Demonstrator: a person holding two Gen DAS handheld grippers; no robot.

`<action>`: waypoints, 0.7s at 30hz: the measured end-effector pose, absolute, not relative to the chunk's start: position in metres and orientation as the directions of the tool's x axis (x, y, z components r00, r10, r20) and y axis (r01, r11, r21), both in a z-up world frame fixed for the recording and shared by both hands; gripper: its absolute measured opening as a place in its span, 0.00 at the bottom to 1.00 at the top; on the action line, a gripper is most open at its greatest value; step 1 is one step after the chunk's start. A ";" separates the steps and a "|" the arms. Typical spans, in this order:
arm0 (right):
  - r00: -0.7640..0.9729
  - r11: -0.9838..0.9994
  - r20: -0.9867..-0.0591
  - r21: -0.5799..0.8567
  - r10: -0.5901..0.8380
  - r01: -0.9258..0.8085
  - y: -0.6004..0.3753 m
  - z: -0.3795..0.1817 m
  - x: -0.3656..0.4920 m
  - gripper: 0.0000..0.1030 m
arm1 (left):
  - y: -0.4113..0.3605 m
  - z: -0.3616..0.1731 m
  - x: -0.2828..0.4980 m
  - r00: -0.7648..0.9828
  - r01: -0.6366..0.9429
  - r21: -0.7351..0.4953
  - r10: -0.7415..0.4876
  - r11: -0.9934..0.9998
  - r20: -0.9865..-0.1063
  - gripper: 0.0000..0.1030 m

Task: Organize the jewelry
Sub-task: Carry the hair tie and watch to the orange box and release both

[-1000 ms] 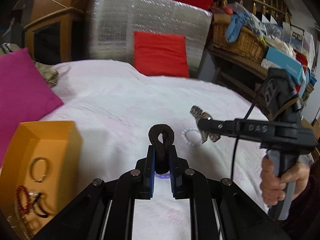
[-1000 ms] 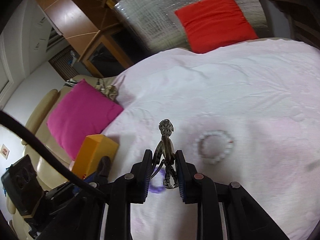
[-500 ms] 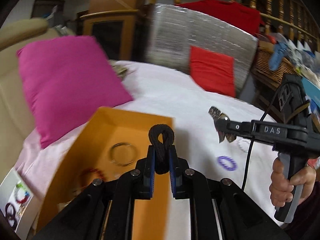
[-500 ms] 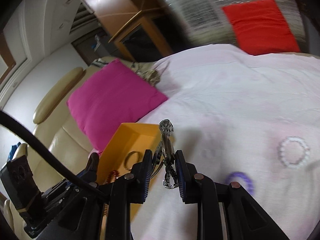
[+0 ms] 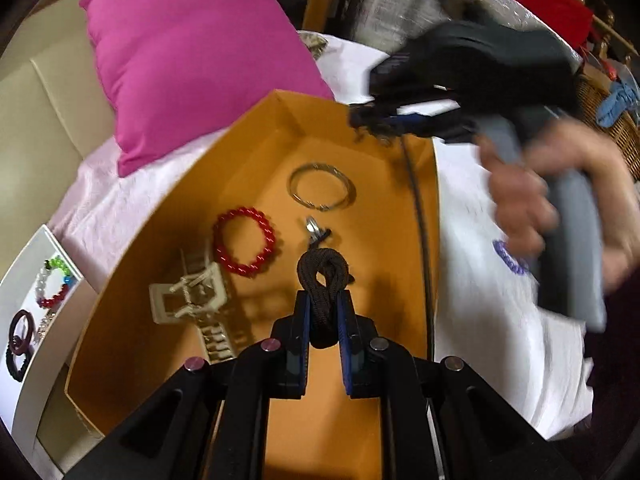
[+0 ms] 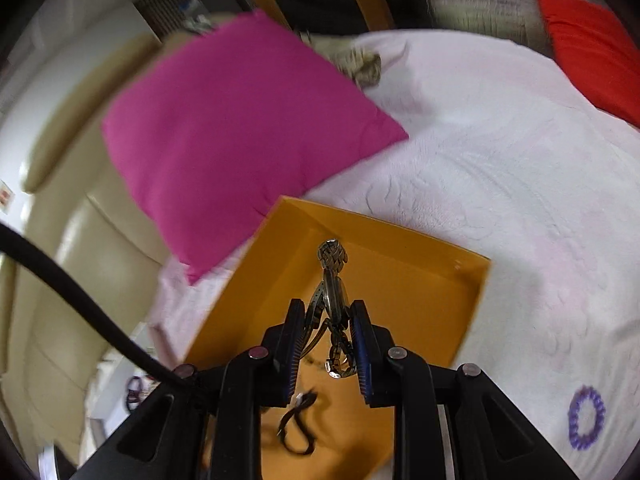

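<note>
An orange box (image 5: pixel 256 128) lies on the white bedspread; it also shows in the right wrist view (image 6: pixel 460 280). Inside it are a red bead bracelet (image 5: pixel 243 246), a metal bangle (image 5: pixel 322 186), a white watch (image 5: pixel 192 300) and a small clasp (image 5: pixel 316 230). My left gripper (image 5: pixel 322 312) is shut on a dark brown cord bracelet (image 5: pixel 322 276) above the box. My right gripper (image 6: pixel 327 336) is shut on a metal link watch (image 6: pixel 332 280) over the box's far part; in the left wrist view it is blurred (image 5: pixel 372 120). A purple bracelet (image 6: pixel 586 416) lies on the bedspread at right.
A magenta pillow (image 5: pixel 192 56) leans behind the box, on a beige sofa (image 6: pixel 60 240). A white tray (image 5: pixel 36 300) with several bracelets sits left of the box. A red cushion (image 6: pixel 592 40) lies far right. A black cord (image 6: pixel 296 428) lies in the box.
Both grippers have swung left from the open bedspread to above the orange box, each still holding its piece. The right gripper has moved across the box's far edge.
</note>
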State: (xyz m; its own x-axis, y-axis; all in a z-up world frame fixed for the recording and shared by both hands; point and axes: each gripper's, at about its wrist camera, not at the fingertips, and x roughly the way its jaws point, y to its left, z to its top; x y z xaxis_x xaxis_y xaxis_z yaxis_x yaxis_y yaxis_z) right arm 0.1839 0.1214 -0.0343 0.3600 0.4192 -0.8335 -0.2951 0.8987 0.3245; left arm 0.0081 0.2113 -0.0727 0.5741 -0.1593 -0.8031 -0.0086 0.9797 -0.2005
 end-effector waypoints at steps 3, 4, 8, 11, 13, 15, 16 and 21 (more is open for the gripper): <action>0.305 0.924 -0.884 0.280 0.353 -0.259 0.131 -0.056 0.207 0.24 | 0.211 -0.081 0.011 0.534 0.003 -0.243 -0.207 0.970 -0.820 0.13; 0.298 0.932 -0.896 0.258 0.330 -0.255 0.132 -0.061 0.211 0.24 | 0.210 -0.085 0.011 0.520 0.007 -0.256 -0.222 0.967 -0.825 0.13; 0.239 0.961 -0.951 0.142 0.199 -0.237 0.137 -0.080 0.229 0.24 | 0.204 -0.092 0.015 0.479 0.017 -0.267 -0.242 0.964 -0.844 0.15; 0.195 0.957 -0.955 0.176 0.222 -0.230 0.133 -0.082 0.236 0.26 | 0.202 -0.095 0.020 0.461 -0.008 -0.228 -0.199 0.974 -0.865 0.34; 0.200 0.956 -0.954 0.174 0.223 -0.236 0.130 -0.074 0.235 0.33 | 0.200 -0.090 0.019 0.487 -0.010 -0.214 -0.183 0.977 -0.854 0.47; 0.224 0.948 -0.943 0.189 0.248 -0.256 0.124 -0.058 0.229 0.43 | 0.198 -0.083 0.016 0.526 -0.013 -0.188 -0.153 0.982 -0.837 0.59; 0.243 0.944 -0.934 0.196 0.263 -0.267 0.118 -0.048 0.224 0.48 | 0.197 -0.079 0.015 0.546 -0.010 -0.182 -0.147 0.983 -0.825 0.59; 0.416 0.917 -0.831 0.252 0.369 -0.310 0.047 0.027 0.175 0.51 | 0.182 -0.057 0.014 0.659 -0.016 -0.075 -0.046 0.997 -0.751 0.59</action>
